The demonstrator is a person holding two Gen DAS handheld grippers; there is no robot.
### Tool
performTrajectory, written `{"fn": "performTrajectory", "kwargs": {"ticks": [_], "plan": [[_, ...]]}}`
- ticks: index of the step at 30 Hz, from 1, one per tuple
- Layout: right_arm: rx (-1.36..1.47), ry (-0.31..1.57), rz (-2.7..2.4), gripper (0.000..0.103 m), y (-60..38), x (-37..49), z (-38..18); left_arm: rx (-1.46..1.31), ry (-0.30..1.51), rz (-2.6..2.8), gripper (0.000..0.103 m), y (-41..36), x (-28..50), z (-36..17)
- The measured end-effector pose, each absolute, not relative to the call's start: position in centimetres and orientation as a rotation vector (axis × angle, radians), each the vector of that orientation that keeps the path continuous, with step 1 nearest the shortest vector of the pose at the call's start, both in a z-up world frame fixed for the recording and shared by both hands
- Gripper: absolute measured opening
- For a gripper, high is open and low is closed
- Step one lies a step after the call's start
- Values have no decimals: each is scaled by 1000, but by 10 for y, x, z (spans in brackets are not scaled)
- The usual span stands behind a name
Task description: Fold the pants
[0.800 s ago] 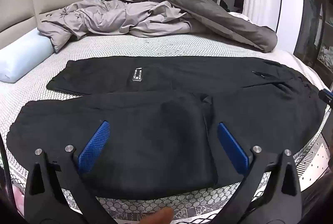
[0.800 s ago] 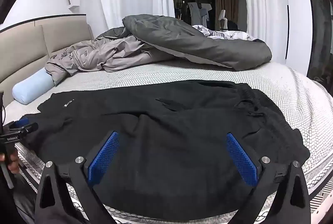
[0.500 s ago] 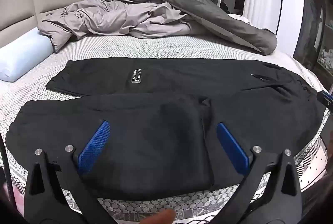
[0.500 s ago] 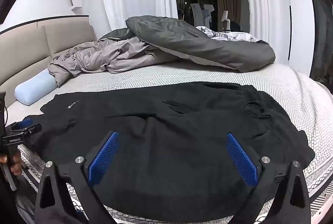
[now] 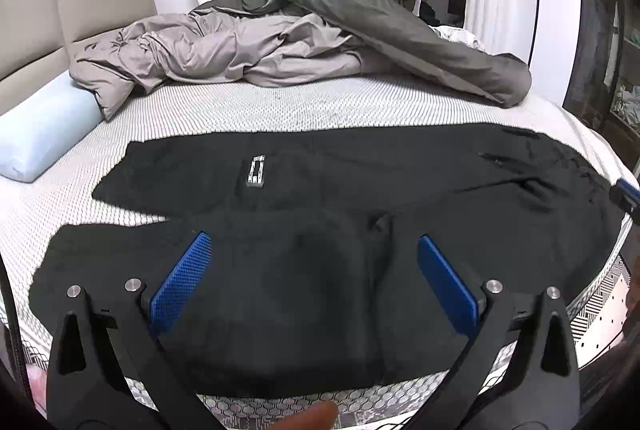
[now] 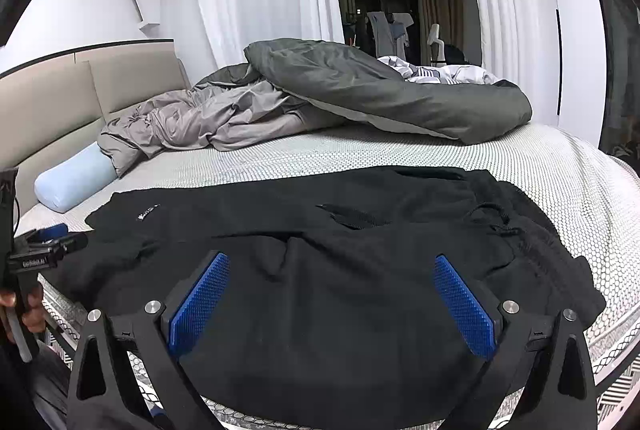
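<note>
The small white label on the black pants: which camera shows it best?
The left wrist view shows it best: the label faces the camera near the middle of the far leg of the pants, and its rectangular outline is clear. In the right wrist view the label is far left, small and slanted.

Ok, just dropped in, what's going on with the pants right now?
A person holds a gripper in each hand over black pants spread flat on the bed. The left gripper and right gripper are both open above the near leg, gripping nothing. No fold is made yet. A rumpled duvet lies behind.
</note>
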State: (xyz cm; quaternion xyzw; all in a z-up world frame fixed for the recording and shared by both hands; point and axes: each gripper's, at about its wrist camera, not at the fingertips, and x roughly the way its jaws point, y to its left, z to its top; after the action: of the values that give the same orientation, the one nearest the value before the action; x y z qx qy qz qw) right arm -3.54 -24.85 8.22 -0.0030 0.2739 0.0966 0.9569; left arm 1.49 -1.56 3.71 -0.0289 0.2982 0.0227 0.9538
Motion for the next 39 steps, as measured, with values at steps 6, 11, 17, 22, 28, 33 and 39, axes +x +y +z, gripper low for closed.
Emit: {"fn": "performTrajectory", "kwargs": {"ticks": [6, 11, 17, 22, 28, 33, 39], "plan": [[17, 569, 208, 103, -251, -30, 81, -37, 612, 6, 102, -20, 31, 68], [-21, 599, 205, 103, -239, -22, 77, 78, 590, -11, 102, -35, 41, 98], [-6, 591, 221, 103, -228, -15, 82, 130, 572, -48, 102, -51, 41, 105], [-4, 595, 239, 103, -220, -16, 83, 97, 583, -66, 102, -57, 43, 91], [0, 638, 268, 103, -219, -28, 84, 8, 595, -58, 102, -49, 39, 80], [-123, 719, 240, 103, -216, -40, 79, -17, 568, -5, 102, -48, 30, 85], [-76, 737, 267, 103, -242, -47, 83, -42, 593, 45, 102, -50, 26, 82]]}}
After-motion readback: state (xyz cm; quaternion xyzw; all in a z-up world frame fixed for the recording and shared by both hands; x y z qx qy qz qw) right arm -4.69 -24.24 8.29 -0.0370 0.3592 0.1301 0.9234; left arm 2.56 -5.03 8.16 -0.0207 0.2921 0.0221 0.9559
